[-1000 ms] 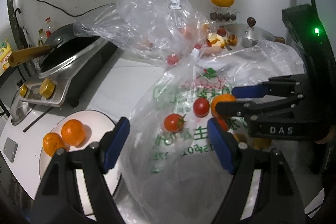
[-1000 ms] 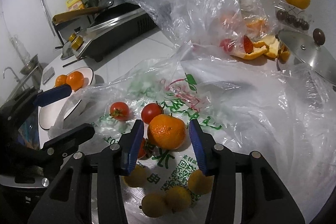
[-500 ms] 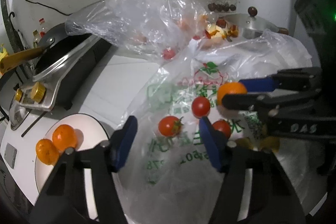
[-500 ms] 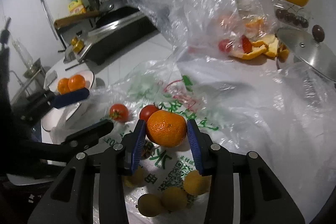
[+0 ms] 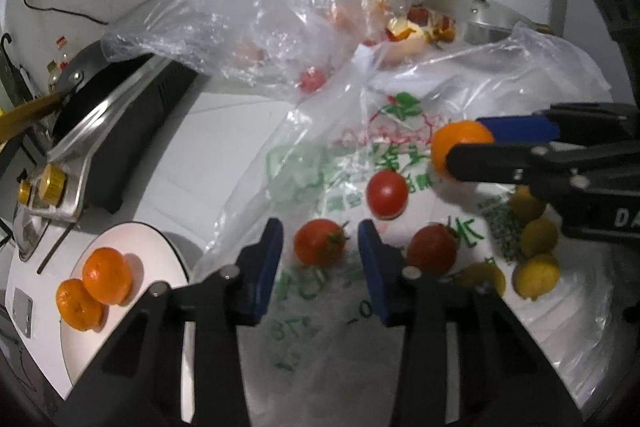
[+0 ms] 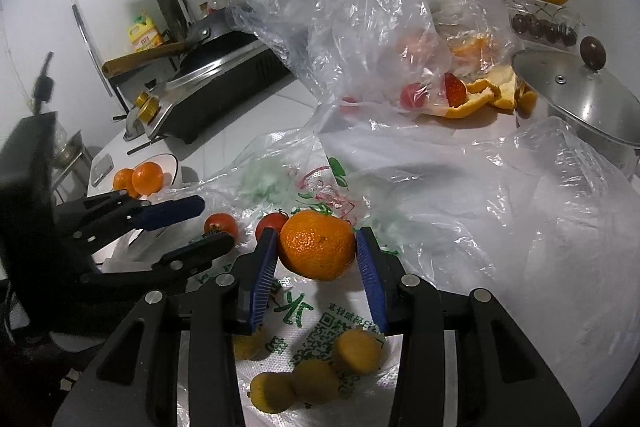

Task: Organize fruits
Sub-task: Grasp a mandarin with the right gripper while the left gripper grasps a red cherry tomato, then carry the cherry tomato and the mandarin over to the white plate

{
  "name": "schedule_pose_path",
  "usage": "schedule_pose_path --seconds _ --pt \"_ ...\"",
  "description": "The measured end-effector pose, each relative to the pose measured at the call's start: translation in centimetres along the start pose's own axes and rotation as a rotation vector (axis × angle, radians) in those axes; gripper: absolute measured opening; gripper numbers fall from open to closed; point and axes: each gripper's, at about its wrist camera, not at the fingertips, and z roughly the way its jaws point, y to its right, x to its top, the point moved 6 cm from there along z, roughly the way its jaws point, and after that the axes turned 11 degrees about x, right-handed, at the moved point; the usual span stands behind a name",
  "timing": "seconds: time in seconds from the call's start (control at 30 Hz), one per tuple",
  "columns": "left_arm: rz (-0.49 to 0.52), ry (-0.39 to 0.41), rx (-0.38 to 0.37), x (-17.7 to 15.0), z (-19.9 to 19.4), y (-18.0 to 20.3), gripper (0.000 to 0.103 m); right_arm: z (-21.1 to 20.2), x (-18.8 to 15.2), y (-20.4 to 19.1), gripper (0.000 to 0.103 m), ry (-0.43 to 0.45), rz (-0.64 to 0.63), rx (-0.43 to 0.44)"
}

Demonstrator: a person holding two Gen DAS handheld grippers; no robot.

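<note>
A red tomato (image 5: 320,242) lies on the printed plastic bag (image 5: 312,311), between the blue pads of my left gripper (image 5: 319,227). The jaws are closing, and a thin gap still shows on each side of the tomato. My right gripper (image 6: 316,231) is shut on an orange mandarin (image 6: 318,245), held just above the bag. In the left wrist view that mandarin (image 5: 456,143) hangs at the right in the right gripper (image 5: 466,141). Two more tomatoes (image 5: 387,194) (image 5: 434,255) lie close by. A white plate (image 5: 144,251) at the lower left carries two mandarins (image 5: 106,275).
Several small yellow fruits (image 5: 536,275) lie on the bag under the right gripper. A crumpled clear bag (image 5: 260,7) stands behind, with peels (image 6: 472,99) and a pot lid (image 6: 580,99) at the back right. A stove with a pan (image 5: 112,115) fills the left.
My left gripper moved forward and down onto the tomato, and its jaws narrowed around it. The right gripper closed on the mandarin and lifted it slightly.
</note>
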Motion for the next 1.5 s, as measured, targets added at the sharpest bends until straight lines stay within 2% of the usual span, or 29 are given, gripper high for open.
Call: schedule_pose_path --seconds 0.27,0.43,0.57,0.8,1.5 --pt "-0.002 -0.028 -0.020 -0.1 1.0 0.2 0.040 -0.1 0.0 0.0 0.043 0.005 -0.002 -0.005" --pt "-0.009 -0.031 -0.032 -0.2 1.0 0.0 0.030 -0.1 0.0 -0.1 0.043 0.007 -0.004 -0.009" --pt "-0.012 -0.025 -0.048 -0.2 0.6 -0.1 0.030 -0.2 0.0 -0.1 0.043 0.010 -0.009 -0.014" --pt "-0.024 0.010 -0.074 0.0 -1.1 -0.4 0.030 -0.6 0.3 -0.7 0.043 0.020 -0.020 -0.017" --pt "-0.076 0.138 -0.081 -0.2 -8.1 -3.2 0.030 -4.1 1.4 -5.5 0.043 0.070 -0.093 -0.054"
